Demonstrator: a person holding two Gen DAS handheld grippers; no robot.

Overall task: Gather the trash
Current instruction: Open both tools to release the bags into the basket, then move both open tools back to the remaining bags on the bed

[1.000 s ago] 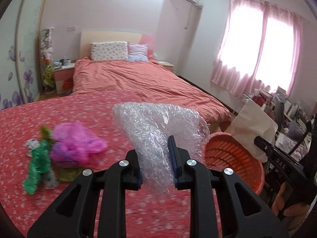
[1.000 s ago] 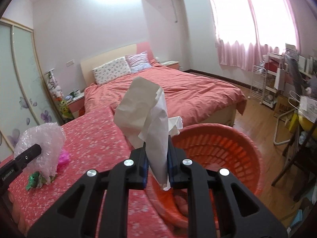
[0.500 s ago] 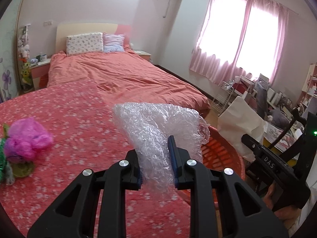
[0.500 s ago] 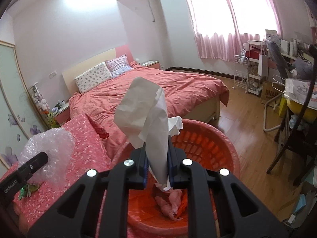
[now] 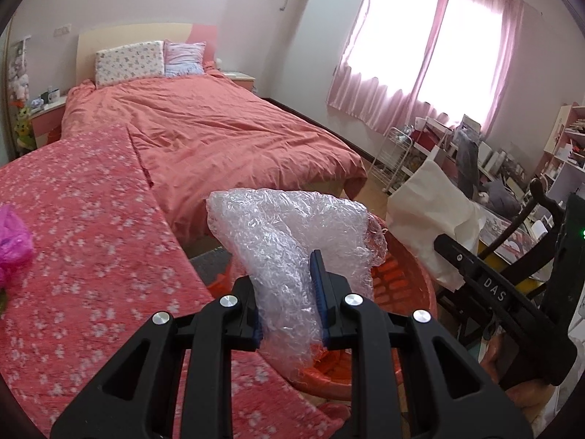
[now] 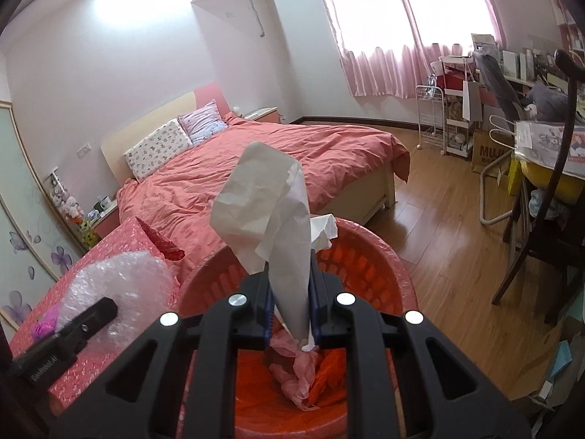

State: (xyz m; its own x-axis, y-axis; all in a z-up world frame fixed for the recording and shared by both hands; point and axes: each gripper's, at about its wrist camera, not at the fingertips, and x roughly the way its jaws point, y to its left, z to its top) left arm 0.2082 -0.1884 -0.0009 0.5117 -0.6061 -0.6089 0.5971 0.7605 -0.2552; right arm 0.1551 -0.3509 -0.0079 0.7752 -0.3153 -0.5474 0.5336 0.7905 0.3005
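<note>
Bubble wrap fills the middle of the left wrist view, a crumpled clear sheet pinched between the blue-padded jaws of the left gripper, which tilts forward and downward. The sheet rises above the jaws and spreads toward the right, hanging over the near rim of an orange basket at lower right of centre. A tabletop under a red flowered cloth takes up the left half of that frame, with a pink plastic bag lying at its far left edge. At the right edge the other gripper's black arm shows, with a white sheet above it.

In the right wrist view the right gripper also slants downward, its jaws pressed tight on a white crumpled paper that stands up from them toward mid-frame. Directly beneath and behind the jaws lies the open basket, and pink crumpled scraps rest on its bottom. At lower left of this frame the left gripper's black finger appears with the bubble wrap bunched behind it, just beside the basket's left rim. A bed with a red cover fills the background.
</note>
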